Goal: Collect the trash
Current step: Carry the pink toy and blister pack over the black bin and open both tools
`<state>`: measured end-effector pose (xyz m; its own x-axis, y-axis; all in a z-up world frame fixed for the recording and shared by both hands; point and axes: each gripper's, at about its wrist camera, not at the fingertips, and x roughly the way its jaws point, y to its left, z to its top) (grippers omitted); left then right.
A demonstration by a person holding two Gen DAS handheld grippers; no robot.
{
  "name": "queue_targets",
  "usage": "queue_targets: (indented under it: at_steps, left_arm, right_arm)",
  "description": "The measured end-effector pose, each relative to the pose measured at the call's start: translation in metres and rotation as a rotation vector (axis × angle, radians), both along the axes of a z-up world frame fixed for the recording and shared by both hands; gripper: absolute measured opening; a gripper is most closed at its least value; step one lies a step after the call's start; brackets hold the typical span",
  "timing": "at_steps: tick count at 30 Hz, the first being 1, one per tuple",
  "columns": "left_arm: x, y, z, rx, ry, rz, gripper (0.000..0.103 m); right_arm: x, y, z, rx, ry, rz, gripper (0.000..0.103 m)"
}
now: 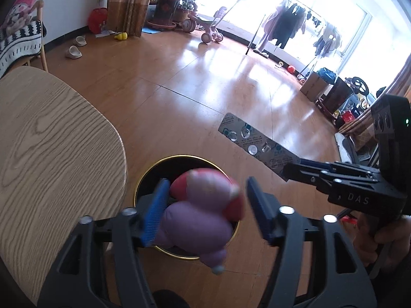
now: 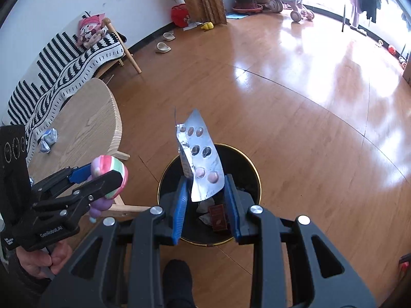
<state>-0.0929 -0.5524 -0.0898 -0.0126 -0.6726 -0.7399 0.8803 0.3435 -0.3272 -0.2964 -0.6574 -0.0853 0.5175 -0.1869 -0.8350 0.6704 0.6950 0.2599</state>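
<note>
- The left tool (image 1: pixel 206 187) stands wide around a soft purple and pink toy (image 1: pixel 203 205). 1 blue pad touches the toy's side, while the other pad stands clear of it with floor showing in the gap, so nothing clamps the toy.
- The black bin (image 2: pixel 253 165) lies straight below and just ahead of this tool. In the left wrist view the toy covers most of the bin's mouth, so I judge a drop from here would land inside.
- The right tool (image 2: pixel 206 179) stands narrow and holds a silver blister pack (image 2: pixel 197 154) by its lower end.
- The pack's long axis runs forward and up from the tool's tips, tilted a little to the tool's left. Its held end sits over the bin's mouth, and its far end reaches past the far rim.
- The bin is directly under the right tool too, with a small brown box (image 2: pixel 218 217) and paper scraps already on its bottom.
- Both tools are near each other over the bin, the left one at the side next to the wooden surface (image 1: pixel 51 141).
- Because the pack's far end overhangs the rim, the right tool would probably do well to tip it downward before letting go.
- 1 crumpled wrapper (image 2: pixel 48 140) lies on the surface, well apart from both tools and beyond the left one, so the left hand is nearer to it.
</note>
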Motion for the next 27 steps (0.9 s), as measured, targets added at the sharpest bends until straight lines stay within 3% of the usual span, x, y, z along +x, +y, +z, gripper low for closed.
queue_targets:
  at_steps: [4, 12, 15, 17, 18, 27]
  left_arm:
    - [0.000, -0.003, 0.002, -0.010, 0.001, 0.001, 0.076]
    - [0.003, 0.003, 0.017, -0.021, -0.006, 0.008, 0.077]
    - [0.007, 0.010, 0.023, -0.022, -0.019, 0.020, 0.079]
    - [0.012, 0.018, 0.027, -0.024, -0.026, 0.033, 0.082]
    - [0.014, 0.023, 0.031, -0.025, -0.031, 0.044, 0.082]
    - [0.037, 0.094, 0.070, -0.031, -0.118, 0.140, 0.091]
  right_arm:
    - [0.001, -0.002, -0.002, 0.006, 0.005, -0.001, 0.029]
    - [0.003, 0.000, -0.002, 0.005, 0.011, 0.014, 0.033]
    - [0.007, 0.001, 0.000, -0.002, 0.007, 0.010, 0.042]
    - [0.008, 0.001, -0.001, -0.011, 0.010, -0.002, 0.074]
    - [0.009, 0.002, 0.001, -0.019, 0.002, -0.005, 0.079]
    - [0.063, 0.054, 0.027, -0.038, -0.056, 0.126, 0.081]
